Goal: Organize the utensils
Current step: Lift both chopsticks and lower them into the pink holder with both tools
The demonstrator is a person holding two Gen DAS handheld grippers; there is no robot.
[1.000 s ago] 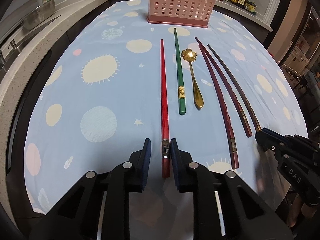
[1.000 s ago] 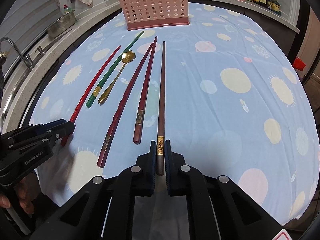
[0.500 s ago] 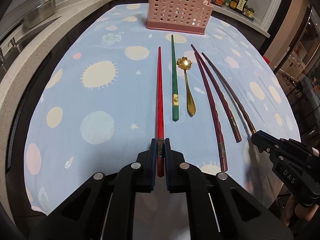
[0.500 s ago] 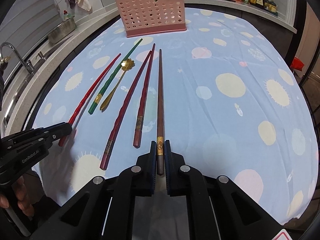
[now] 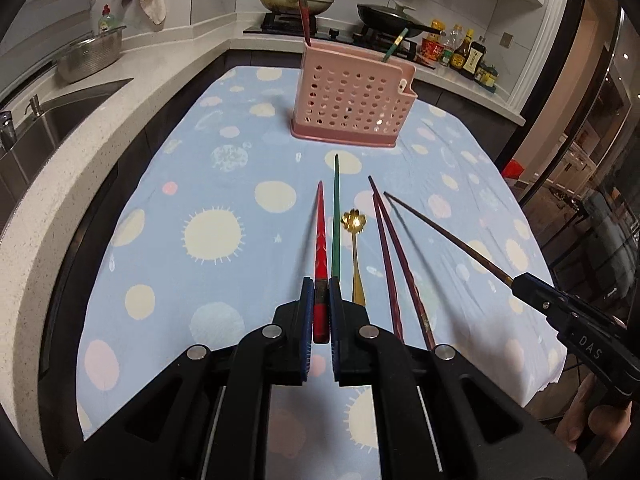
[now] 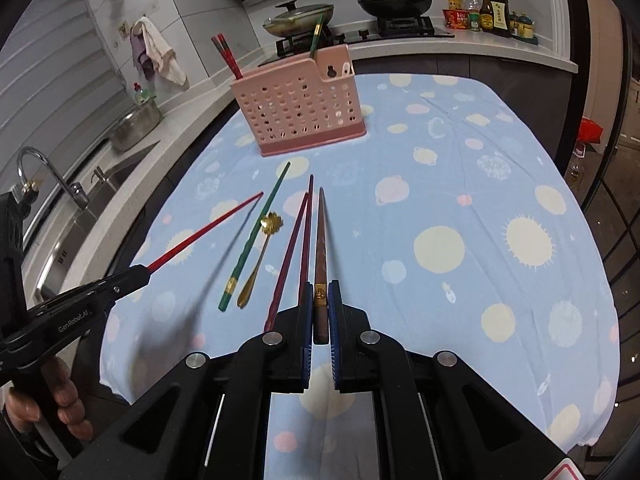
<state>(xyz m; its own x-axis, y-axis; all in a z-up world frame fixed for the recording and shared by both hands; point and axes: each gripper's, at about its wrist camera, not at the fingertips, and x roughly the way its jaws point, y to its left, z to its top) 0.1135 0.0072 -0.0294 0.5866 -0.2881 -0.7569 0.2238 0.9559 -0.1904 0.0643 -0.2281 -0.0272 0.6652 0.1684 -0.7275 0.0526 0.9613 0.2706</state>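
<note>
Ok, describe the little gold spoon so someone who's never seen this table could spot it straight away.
Start at the pink basket on the blue spotted cloth; a row of chopsticks lies in front of it. The spoon rests between the green chopstick and two dark red ones, the only gold piece, with a flower-shaped bowl.

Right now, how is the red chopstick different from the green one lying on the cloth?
The red chopstick is pinched in the left tongs and lifted off the cloth; the green chopstick lies flat, untouched. The red one has no visible gold band, while the green one has a gold band near its thick end. Both are long, thin and point toward the pink holder.
</note>
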